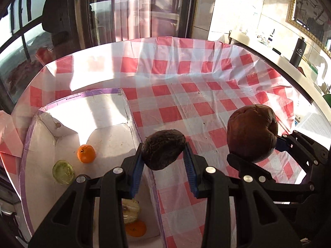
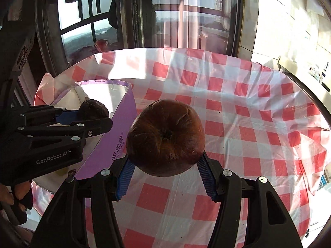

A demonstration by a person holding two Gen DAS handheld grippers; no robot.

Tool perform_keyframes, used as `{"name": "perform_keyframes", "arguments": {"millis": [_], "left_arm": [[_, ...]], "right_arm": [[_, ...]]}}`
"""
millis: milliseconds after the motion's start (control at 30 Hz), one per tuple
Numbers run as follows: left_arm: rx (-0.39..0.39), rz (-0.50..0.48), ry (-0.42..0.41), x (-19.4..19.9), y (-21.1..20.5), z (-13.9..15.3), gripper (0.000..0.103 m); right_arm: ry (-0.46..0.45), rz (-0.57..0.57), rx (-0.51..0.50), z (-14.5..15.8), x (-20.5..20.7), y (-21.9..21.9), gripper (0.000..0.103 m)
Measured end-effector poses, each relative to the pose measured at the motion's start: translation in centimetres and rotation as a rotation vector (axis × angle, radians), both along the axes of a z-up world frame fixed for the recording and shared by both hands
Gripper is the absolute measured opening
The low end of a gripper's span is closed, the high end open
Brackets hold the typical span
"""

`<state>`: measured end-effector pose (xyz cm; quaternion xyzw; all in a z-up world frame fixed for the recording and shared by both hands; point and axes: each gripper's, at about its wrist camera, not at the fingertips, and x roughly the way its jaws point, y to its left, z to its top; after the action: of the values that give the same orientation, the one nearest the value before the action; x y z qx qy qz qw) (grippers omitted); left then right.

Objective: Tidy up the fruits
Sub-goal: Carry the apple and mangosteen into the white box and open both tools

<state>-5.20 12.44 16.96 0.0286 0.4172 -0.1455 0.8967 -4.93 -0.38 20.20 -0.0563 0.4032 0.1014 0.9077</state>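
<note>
Open white cardboard box (image 1: pixel 68 128) with purple outer wall at 8 o'clock of left wrist view, on table (image 1: pixel 186 95) under red-and-white checked cloth. Inside box: green fruit (image 1: pixel 63 172) at 8 o'clock, orange (image 1: pixel 86 153) just beside it, touching or not unclear; nearer the camera a pale yellow-green fruit (image 1: pixel 132 212) and a second orange (image 1: pixel 136 229), partly hidden by tool fingers. Left tool (image 1: pixel 164 161) clenched on dark fuzzy brown fruit (image 1: pixel 163 149), blue pads on both sides, held above box's right wall. Right tool (image 1: pixel 275 146) at 3 o'clock, grasping large reddish-brown round fruit (image 1: pixel 251 132) above the cloth. Black bottle (image 1: pixel 297 50) at 2 o'clock on a counter beyond the table.

Right wrist view: left tool (image 2: pixel 91 116) at 9 o'clock with fuzzy fruit over the box; right tool (image 2: pixel 165 165) closed on the big reddish-brown fruit at centre, dimpled end facing camera, above checked cloth right of box.
</note>
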Motion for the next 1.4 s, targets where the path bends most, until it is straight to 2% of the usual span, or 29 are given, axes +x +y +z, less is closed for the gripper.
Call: {"name": "perform_keyframes", "arguments": {"millis": [200, 400, 633, 833, 933, 1100, 1133, 1167, 1200, 1233, 1367, 1400], "left_arm": [[0.018, 0.064, 0.003, -0.5, 4.8, -0.3, 0.037], [0.045, 0.146, 0.061, -0.6, 9.3, -2.5, 0.037], [0.036, 0.220, 0.116, -0.4, 13.8, -4.8, 0.037], [0.056, 0.229, 0.168, 0.4, 15.3, -6.8, 0.037], [0.093, 0.242, 0.222, 1.0, 16.0, -8.2, 0.037], [0.106, 0.270, 0.299, 1.7, 17.2, -9.7, 0.038], [0.099, 0.272, 0.303, 1.8, 17.4, -9.7, 0.039], [0.092, 0.271, 0.305, 1.9, 17.5, -9.7, 0.049], [0.084, 0.269, 0.301, 2.0, 17.5, -9.6, 0.065], [0.083, 0.270, 0.289, 1.9, 17.6, -9.4, 0.070], [0.057, 0.268, 0.268, 1.9, 18.0, -8.9, 0.075], [0.053, 0.260, 0.269, 1.9, 18.0, -8.8, 0.076]], "right_arm": [[-0.001, 0.101, 0.002, -0.1, 0.3, 4.6, 0.057], [0.021, 0.215, -0.010, -1.4, 1.1, 9.7, 0.057], [0.039, 0.303, -0.042, -2.4, 1.6, 13.9, 0.057], [0.114, 0.332, -0.050, -4.3, 2.8, 15.7, 0.057], [0.167, 0.349, -0.079, -5.8, 3.4, 16.8, 0.057], [0.237, 0.332, -0.119, -7.6, 4.0, 17.7, 0.057], [0.242, 0.334, -0.143, -7.8, 3.9, 17.8, 0.057], [0.249, 0.339, -0.156, -7.9, 3.9, 17.9, 0.058], [0.258, 0.345, -0.157, -8.0, 3.8, 18.0, 0.058], [0.262, 0.344, -0.160, -8.0, 3.8, 18.0, 0.058], [0.247, 0.324, -0.160, -7.3, 3.7, 17.6, 0.062], [0.252, 0.315, -0.154, -7.2, 3.7, 17.4, 0.066]]}}
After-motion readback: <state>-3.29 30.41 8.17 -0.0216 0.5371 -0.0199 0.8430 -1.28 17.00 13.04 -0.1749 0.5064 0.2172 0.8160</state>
